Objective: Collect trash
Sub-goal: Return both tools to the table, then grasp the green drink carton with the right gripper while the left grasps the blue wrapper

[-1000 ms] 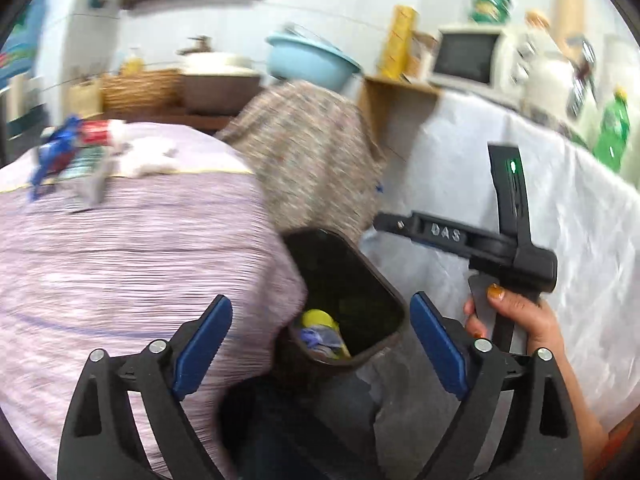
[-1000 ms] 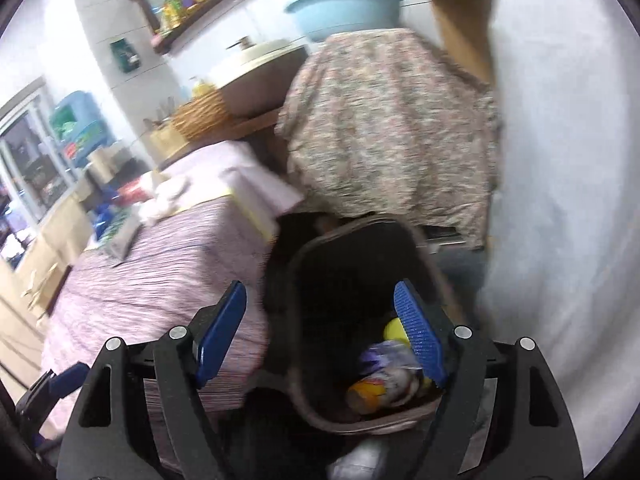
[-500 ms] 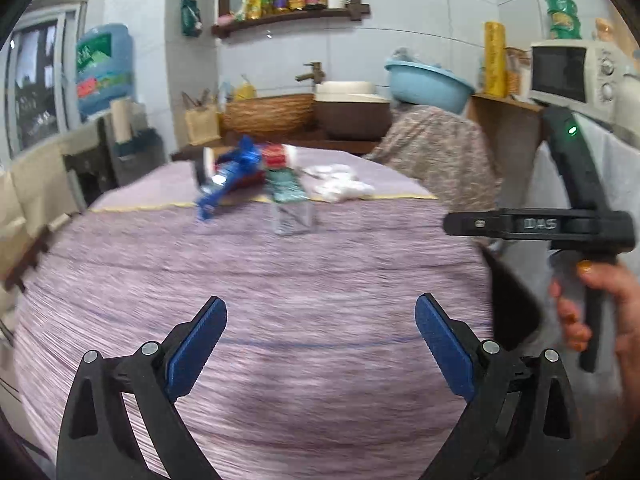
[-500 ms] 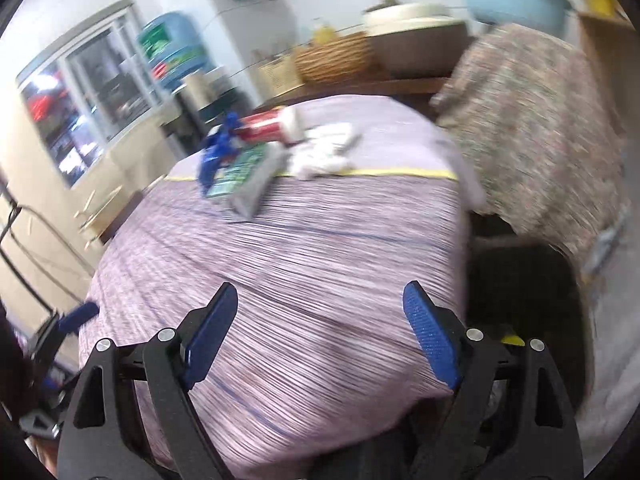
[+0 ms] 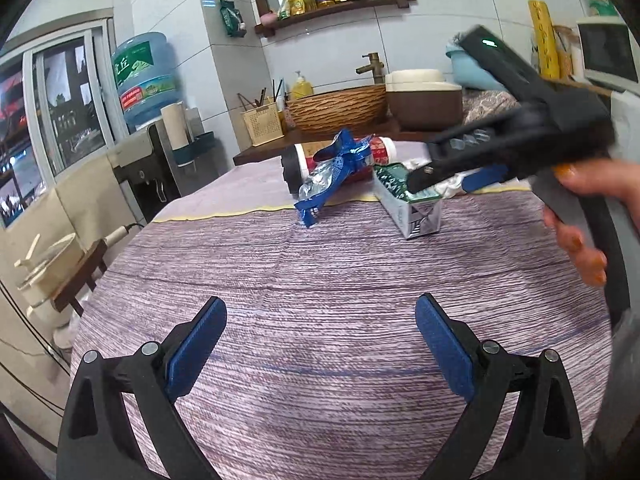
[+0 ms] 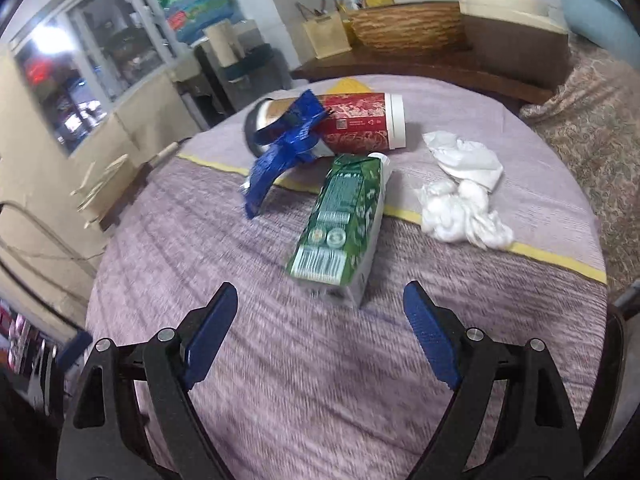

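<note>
Looking along the left gripper (image 5: 320, 344), the view had swung off the bin it faced a second before and onto the purple-clothed table (image 5: 320, 280); its jaws stood wide apart with nothing between them, well short of the trash heaped at the far side. The right gripper (image 5: 452, 168) reached in from the right, over the green carton (image 5: 408, 200), beside the blue wrapper (image 5: 332, 172). From the right wrist, the right gripper (image 6: 320, 320) was likewise spread wide and empty, where earlier it hung over the bin; the green carton (image 6: 344, 224) lay just ahead of its fingertips, with the blue wrapper (image 6: 284, 148) draped on the red cup (image 6: 360, 124) behind it and crumpled white tissue (image 6: 460, 188) to the right. Four pieces remained, and the carton looked the likely next pick.
</note>
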{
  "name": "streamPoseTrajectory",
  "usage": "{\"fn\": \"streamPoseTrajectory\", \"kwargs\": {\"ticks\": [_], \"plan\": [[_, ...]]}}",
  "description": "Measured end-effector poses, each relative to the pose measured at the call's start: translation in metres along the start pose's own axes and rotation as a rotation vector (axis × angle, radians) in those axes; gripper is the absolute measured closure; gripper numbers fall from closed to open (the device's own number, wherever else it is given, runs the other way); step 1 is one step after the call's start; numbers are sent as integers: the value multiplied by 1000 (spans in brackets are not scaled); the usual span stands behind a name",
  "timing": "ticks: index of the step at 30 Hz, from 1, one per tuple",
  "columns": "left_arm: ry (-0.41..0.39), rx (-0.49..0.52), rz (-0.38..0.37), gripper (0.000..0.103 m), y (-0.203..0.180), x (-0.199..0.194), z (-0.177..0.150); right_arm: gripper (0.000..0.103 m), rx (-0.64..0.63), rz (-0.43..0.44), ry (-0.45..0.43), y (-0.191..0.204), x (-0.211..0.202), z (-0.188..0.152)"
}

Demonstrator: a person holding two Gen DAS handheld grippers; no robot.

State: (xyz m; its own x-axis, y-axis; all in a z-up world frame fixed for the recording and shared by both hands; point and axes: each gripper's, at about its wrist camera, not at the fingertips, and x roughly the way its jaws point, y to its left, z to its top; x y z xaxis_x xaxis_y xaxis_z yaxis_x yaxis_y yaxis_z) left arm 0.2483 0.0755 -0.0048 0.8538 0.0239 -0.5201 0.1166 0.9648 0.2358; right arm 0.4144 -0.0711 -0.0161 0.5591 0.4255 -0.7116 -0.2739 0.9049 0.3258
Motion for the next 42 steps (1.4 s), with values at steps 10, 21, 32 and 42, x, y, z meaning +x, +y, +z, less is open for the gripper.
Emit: {"fn": "streamPoseTrajectory", "kwargs": {"ticks": [10,21,32,42], "plan": [[26,20,20,9,17,23,1,30,4,-148,134,10,75,38],[61,61,16,15,15,60,20,52,32,-69,150,-12,66,25],[124,189,55,24,-7,122,67,52,-31,22,20,-21,-18,-18],[230,136,47,51,-9,167,77,52,-92,-54,-126,-44,-82,-63]]}}
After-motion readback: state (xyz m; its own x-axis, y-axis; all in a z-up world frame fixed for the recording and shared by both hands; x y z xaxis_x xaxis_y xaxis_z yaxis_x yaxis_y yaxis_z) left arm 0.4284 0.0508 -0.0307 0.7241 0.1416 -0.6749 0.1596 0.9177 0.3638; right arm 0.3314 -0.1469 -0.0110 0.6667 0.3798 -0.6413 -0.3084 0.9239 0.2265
